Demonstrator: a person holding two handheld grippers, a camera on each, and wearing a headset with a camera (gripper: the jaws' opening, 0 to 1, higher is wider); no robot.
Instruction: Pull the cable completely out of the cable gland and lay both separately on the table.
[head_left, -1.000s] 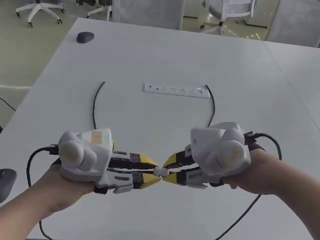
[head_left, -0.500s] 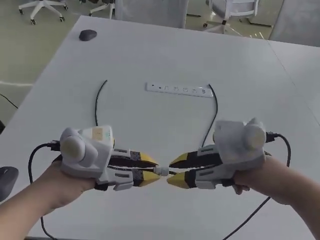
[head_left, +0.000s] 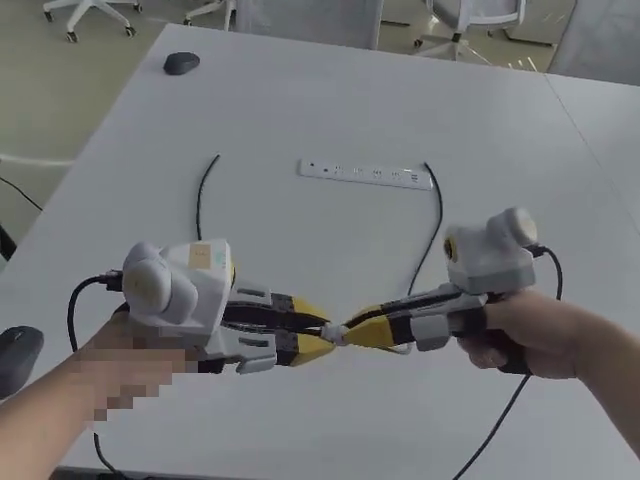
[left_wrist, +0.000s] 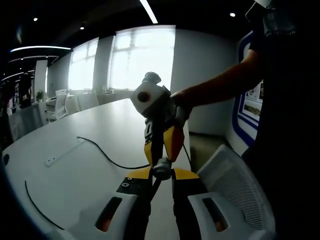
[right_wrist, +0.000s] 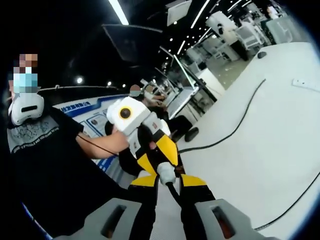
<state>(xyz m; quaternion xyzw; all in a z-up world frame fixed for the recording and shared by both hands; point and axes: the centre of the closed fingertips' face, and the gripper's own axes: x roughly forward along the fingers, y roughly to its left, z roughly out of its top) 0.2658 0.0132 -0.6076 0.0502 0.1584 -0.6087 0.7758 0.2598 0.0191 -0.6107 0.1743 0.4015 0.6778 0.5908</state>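
Note:
The small pale cable gland (head_left: 337, 334) hangs above the white table (head_left: 300, 110), between the tips of both grippers. My left gripper (head_left: 318, 337) comes in from the left and is shut on the gland (left_wrist: 161, 168). Facing it tip to tip from the right, my right gripper (head_left: 355, 333) is shut too. In the right gripper view a short black cable (right_wrist: 174, 193) leaves the gland (right_wrist: 166, 173) and runs back between that gripper's yellow jaws. Both grippers are held just above the table's near part.
A white power strip (head_left: 368, 173) lies mid-table, with a black lead (head_left: 432, 220) curving from its right end. A loose black wire (head_left: 203, 190) lies to its left. One mouse (head_left: 182, 62) sits far back left, another (head_left: 15, 350) at the left edge.
My right gripper has rolled, and its body has swung out to the right and lower. Both sets of tips stay together at the gland. The left gripper has barely moved.

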